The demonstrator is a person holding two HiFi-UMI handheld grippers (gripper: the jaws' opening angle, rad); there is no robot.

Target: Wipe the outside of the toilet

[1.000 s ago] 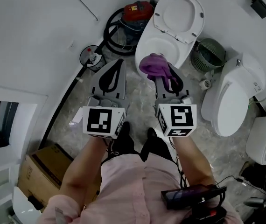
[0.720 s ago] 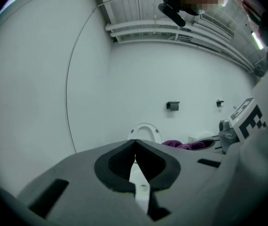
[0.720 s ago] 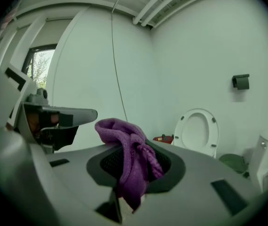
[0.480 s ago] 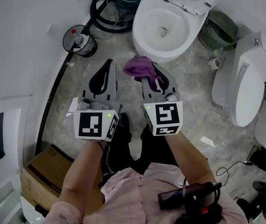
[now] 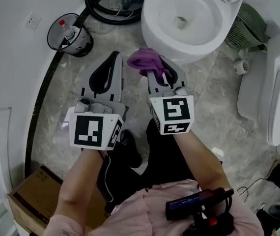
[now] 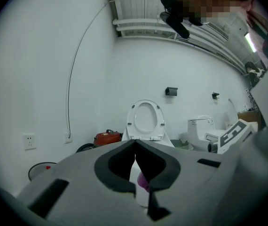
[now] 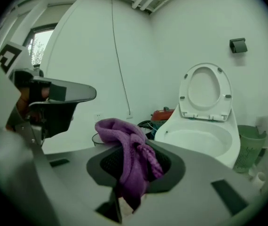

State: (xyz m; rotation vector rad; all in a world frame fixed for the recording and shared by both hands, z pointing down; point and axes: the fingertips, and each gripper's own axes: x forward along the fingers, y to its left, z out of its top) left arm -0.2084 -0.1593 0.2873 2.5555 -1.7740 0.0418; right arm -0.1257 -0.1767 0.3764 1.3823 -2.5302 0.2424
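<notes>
Cloth (image 7: pixel 129 147), purple, bunched and clamped between the jaws of the right gripper (image 5: pixel 157 69), spilling over both tips. Left gripper (image 5: pixel 114 58) rides alongside, jaws closed tip to tip on nothing. Toilet (image 5: pixel 154 31) sits just ahead of both, lid up, bowl open. The cloth hangs near its front outer wall, apart from it in the right gripper view. Bin (image 5: pixel 56 36) off left by the wall.

My left tongs (image 5: pixel 116 56) and right tongs (image 5: pixel 154 69) are grey plastic with black-lined jaws, each backed by a white cube (image 5: pixel 93 131) printed with black square markers. I wear a pink shirt (image 5: pixel 145 211), dark trousers (image 5: pixel 168 156) and a black cabled device (image 5: pixel 199 203).
</notes>
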